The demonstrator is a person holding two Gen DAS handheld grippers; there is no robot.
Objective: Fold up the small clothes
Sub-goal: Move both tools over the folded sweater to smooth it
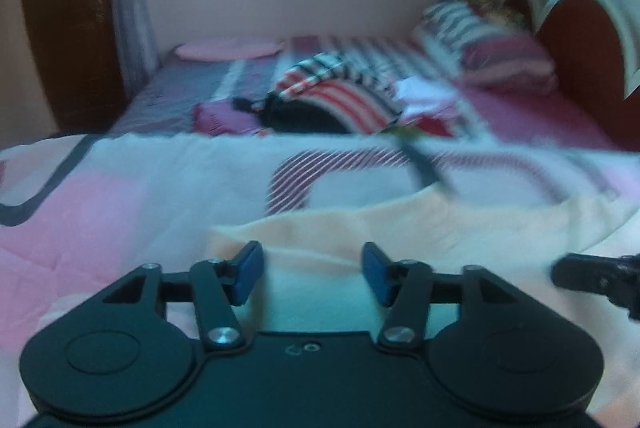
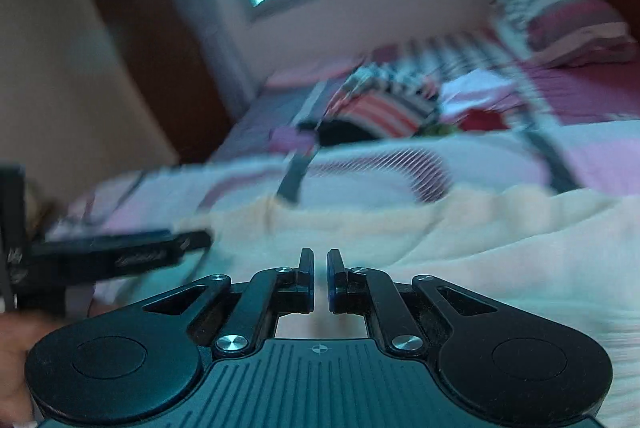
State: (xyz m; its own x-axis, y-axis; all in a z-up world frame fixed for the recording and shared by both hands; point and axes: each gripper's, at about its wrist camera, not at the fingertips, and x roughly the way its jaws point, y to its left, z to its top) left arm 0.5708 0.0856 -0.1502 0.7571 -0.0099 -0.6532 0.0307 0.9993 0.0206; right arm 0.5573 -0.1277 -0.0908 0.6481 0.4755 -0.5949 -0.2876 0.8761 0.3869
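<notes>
- On a bed with a pink, white and striped quilt (image 1: 120,196), a pale peach garment (image 1: 400,228) lies spread at the near edge, directly under both grippers.
- Left gripper (image 1: 312,274) hovers over the garment with its blue pads parted; nothing sits between them, so it is released.
- Right gripper (image 2: 320,280) points down at the same cloth with its jaws drawn nearly together; no fabric shows in the thin gap, so it appears clenched on nothing.
- Farther up the bed lies a heap of other clothes (image 1: 332,96), striped and dark, well apart from the peach piece, with a pillow (image 1: 500,44) near the headboard.
- Both views are smeared by motion, so the garment's edges and seams are hard to make out.
- Judged from this, the step in hand is taking hold of the garment for a fold.
- To do it well, each gripper should likely pinch a corner or hem through a single layer, and both should lift evenly so the cloth does not bunch.
</notes>
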